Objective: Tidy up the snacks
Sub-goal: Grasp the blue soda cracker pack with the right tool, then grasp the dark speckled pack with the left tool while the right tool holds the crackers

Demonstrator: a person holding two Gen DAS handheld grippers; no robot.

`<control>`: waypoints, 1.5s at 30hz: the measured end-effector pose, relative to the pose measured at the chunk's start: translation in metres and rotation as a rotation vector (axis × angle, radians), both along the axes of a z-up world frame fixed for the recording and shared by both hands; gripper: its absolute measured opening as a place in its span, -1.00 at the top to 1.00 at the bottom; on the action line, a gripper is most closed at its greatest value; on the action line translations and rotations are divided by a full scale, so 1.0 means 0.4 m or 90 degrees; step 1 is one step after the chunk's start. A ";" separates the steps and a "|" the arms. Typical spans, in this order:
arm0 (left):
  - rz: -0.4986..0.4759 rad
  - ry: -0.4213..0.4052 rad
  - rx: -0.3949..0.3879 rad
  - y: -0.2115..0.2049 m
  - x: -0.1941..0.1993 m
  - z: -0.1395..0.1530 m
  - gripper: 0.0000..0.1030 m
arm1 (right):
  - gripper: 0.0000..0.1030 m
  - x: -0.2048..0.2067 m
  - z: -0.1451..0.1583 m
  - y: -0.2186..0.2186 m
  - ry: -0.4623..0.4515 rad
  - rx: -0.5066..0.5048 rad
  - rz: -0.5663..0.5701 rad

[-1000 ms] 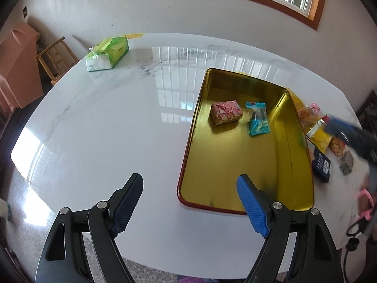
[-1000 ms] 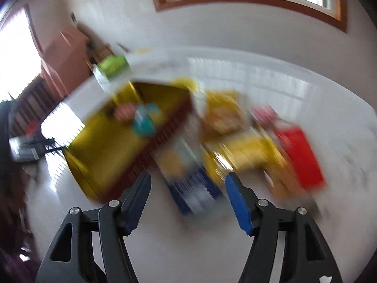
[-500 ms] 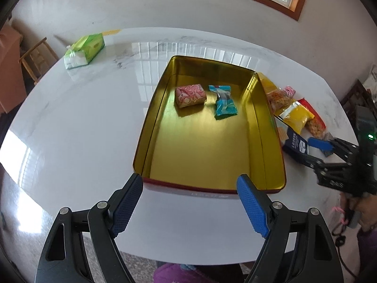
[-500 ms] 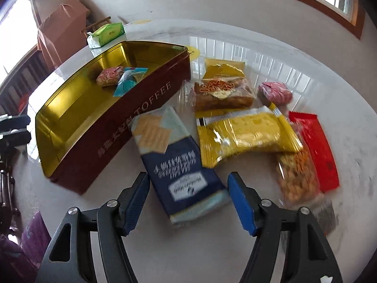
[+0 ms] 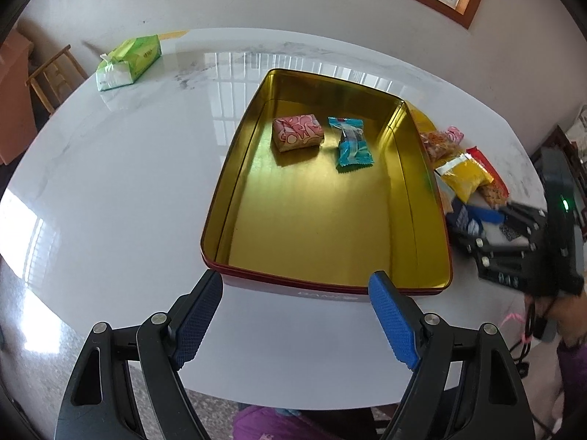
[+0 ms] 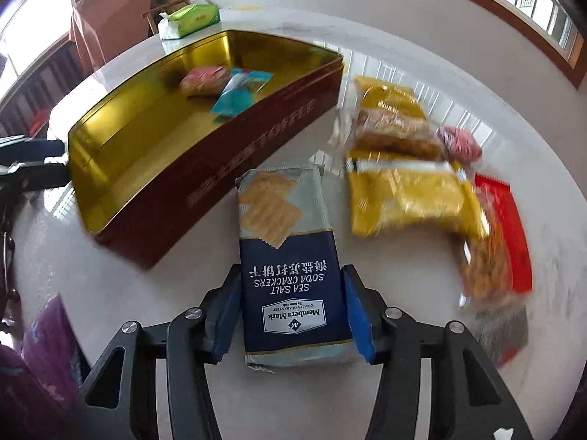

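Observation:
A gold-lined red tin lies open on the white marble table. A pink wrapped snack and a teal candy packet lie inside it. My left gripper is open and empty in front of the tin's near wall. My right gripper has its jaws against both sides of a navy soda cracker pack lying right of the tin. The pack also shows in the left wrist view. Yellow, red and other snack packets lie to its right.
A green tissue pack lies at the table's far left. A wooden chair and a pink cabinet stand beyond the table edge. The wall and a window are behind.
My right gripper has moved forward over the cracker pack and closed in on its sides. The left gripper's view has shifted slightly toward the tin.

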State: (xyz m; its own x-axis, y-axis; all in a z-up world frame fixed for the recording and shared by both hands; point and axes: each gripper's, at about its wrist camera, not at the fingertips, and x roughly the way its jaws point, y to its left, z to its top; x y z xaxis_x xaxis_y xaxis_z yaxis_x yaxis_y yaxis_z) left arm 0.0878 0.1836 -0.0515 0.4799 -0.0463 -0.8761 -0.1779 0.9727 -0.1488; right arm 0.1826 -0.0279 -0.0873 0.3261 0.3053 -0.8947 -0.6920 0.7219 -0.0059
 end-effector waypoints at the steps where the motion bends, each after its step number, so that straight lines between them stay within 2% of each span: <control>1: 0.000 0.001 -0.003 0.001 0.001 -0.002 -0.59 | -0.03 -0.007 0.000 0.000 0.003 0.000 -0.005; 2: -0.002 0.003 -0.005 0.000 0.002 -0.005 -0.59 | -0.09 -0.010 -0.001 0.000 0.003 0.001 -0.006; 4: -0.004 0.000 -0.009 -0.003 0.004 -0.006 -0.59 | -0.41 -0.007 -0.009 0.016 -0.002 0.002 -0.001; 6: -0.006 0.001 -0.011 -0.006 0.007 -0.007 -0.59 | -0.48 0.006 -0.014 0.031 -0.006 0.014 -0.004; 8: -0.008 0.005 -0.011 -0.008 0.007 -0.007 -0.59 | -0.39 0.016 -0.014 0.044 -0.010 0.017 -0.012; 9: -0.010 0.006 -0.008 -0.009 0.006 -0.005 -0.59 | -0.11 0.013 -0.011 0.049 -0.014 0.017 -0.012; 10: -0.011 0.006 -0.006 -0.010 0.005 -0.004 -0.59 | 0.08 0.009 -0.005 0.046 -0.018 0.016 -0.012; 13: -0.013 -0.005 0.005 -0.012 -0.003 0.009 -0.59 | 0.09 -0.023 -0.001 0.015 -0.034 0.002 -0.024; 15: -0.018 -0.019 0.008 -0.019 -0.010 0.022 -0.59 | 0.09 -0.052 0.017 -0.048 -0.042 0.029 -0.051; 17: -0.032 -0.030 0.003 -0.032 -0.016 0.037 -0.59 | 0.09 -0.078 0.055 -0.145 -0.051 0.071 -0.108; 20: -0.077 -0.056 -0.002 -0.078 -0.027 0.068 -0.59 | 0.09 -0.091 0.103 -0.300 -0.080 0.097 -0.202; 27: -0.189 -0.048 -0.051 -0.215 0.006 0.096 -0.59 | 0.09 -0.049 0.104 -0.614 -0.114 0.098 -0.394; 32: -0.237 -0.024 -0.119 -0.302 0.035 0.092 -0.59 | 0.09 -0.019 0.072 -0.701 -0.117 0.100 -0.443; 40: -0.311 0.005 -0.142 -0.445 0.118 0.082 -0.59 | 0.09 0.006 0.013 -0.764 -0.113 0.123 -0.488; 45: -0.380 -0.012 -0.117 -0.559 0.178 0.087 -0.59 | 0.09 0.026 -0.005 -0.788 -0.113 0.135 -0.508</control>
State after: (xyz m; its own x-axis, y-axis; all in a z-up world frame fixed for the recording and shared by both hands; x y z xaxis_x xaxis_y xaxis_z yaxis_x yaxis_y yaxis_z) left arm 0.1592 -0.0402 -0.0168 0.3399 -0.4608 -0.8199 0.3929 0.8616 -0.3214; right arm 0.1931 -0.3430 -0.0894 0.6454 0.0794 -0.7597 0.0242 0.9919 0.1243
